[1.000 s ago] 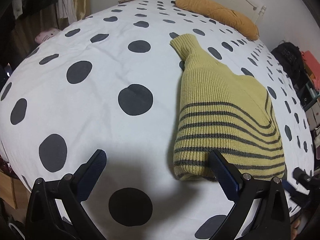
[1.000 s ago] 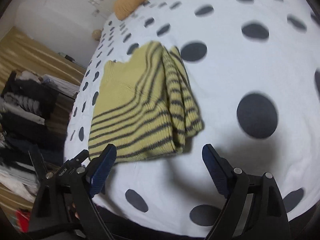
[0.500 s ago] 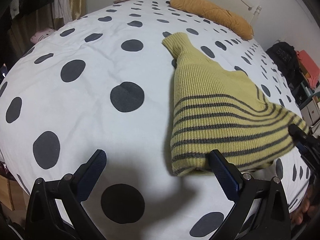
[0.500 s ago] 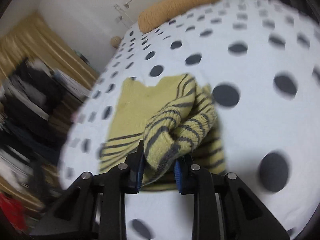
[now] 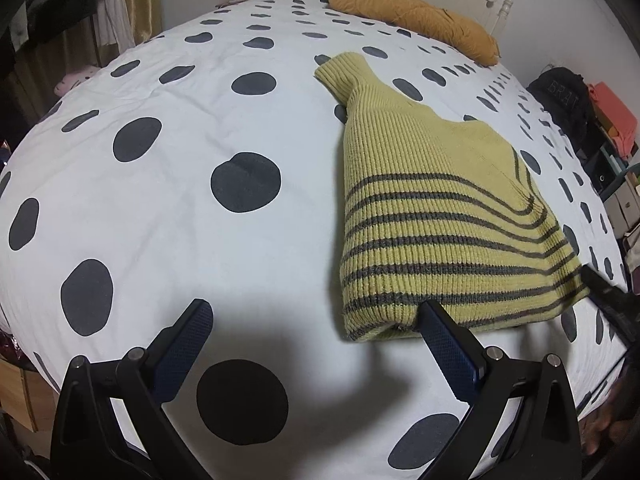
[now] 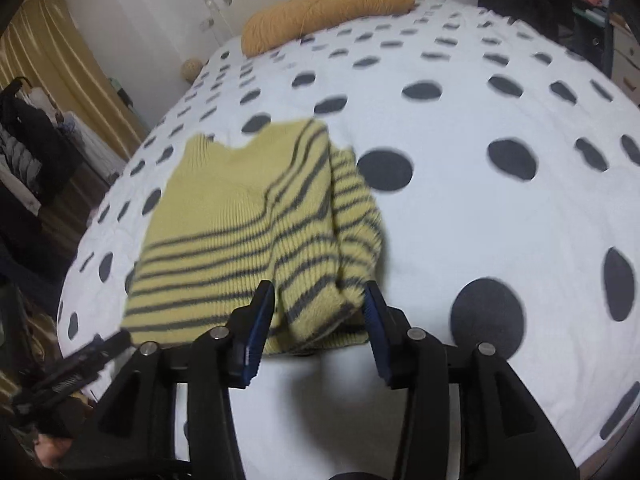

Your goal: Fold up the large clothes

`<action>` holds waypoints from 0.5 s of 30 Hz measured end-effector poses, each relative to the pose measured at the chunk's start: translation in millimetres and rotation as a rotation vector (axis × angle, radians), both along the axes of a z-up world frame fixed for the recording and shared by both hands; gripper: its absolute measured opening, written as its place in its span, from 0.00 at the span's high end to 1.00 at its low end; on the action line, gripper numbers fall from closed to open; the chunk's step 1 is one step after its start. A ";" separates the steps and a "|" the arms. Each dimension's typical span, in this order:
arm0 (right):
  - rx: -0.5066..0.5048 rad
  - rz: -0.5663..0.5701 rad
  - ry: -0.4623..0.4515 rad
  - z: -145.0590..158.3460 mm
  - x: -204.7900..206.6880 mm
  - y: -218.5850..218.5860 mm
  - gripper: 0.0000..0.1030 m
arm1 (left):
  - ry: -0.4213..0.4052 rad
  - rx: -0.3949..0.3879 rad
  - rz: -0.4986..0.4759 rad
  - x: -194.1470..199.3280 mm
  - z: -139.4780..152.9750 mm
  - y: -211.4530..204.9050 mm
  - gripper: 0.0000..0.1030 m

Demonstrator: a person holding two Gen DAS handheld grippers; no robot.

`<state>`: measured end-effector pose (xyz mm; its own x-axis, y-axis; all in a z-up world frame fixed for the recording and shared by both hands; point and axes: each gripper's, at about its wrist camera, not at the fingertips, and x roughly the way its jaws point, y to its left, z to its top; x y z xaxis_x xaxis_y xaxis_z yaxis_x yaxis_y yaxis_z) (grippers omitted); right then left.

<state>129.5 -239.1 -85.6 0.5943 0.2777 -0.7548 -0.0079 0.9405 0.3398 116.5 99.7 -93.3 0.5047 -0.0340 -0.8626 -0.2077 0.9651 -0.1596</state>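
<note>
R claw (image 6: 320,312) reopened, sweater (image 6: 256,236) corner between pads.

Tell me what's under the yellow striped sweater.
The yellow striped sweater lies folded on the polka-dot bedspread. One dark dot peeks out beside its collar; anything else beneath is covered.

You can read one word only: "BRAT", in faint letters across the black bag (image 5: 562,96) standing past the bed's right edge. Nothing else around you carries legible text.
</note>
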 end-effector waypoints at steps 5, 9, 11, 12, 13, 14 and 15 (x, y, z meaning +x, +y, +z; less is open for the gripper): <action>0.129 0.116 -0.077 28.0 9.0 20.6 0.55 | 0.004 -0.009 0.005 0.0 -1.0 -0.9 0.00; 0.087 0.124 0.054 -17.2 41.1 39.9 0.64 | 0.004 -0.019 0.001 -2.5 -0.3 1.2 0.00; -0.034 0.085 0.068 -41.7 47.7 35.5 1.00 | 0.004 -0.037 -0.010 -3.4 -0.4 1.0 0.00; -0.034 0.080 0.053 -45.5 47.8 30.1 1.00 | 0.004 -0.033 -0.012 -3.9 0.2 0.0 0.00; 0.013 0.075 0.061 -44.4 46.3 23.4 1.00 | 0.004 -0.015 -0.007 -4.6 1.3 -0.9 0.00; 0.052 0.070 0.065 -38.3 42.6 19.0 1.00 | 0.001 0.000 -0.003 -4.9 3.1 -1.5 0.01; 0.075 0.069 0.052 -30.0 37.8 14.8 1.00 | -0.006 -0.001 -0.002 -5.3 4.5 -0.8 0.01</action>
<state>167.4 -224.3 -115.6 0.5327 0.3733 -0.7595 -0.0524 0.9103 0.4106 111.2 98.9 -88.8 0.5098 -0.0356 -0.8596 -0.2051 0.9653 -0.1617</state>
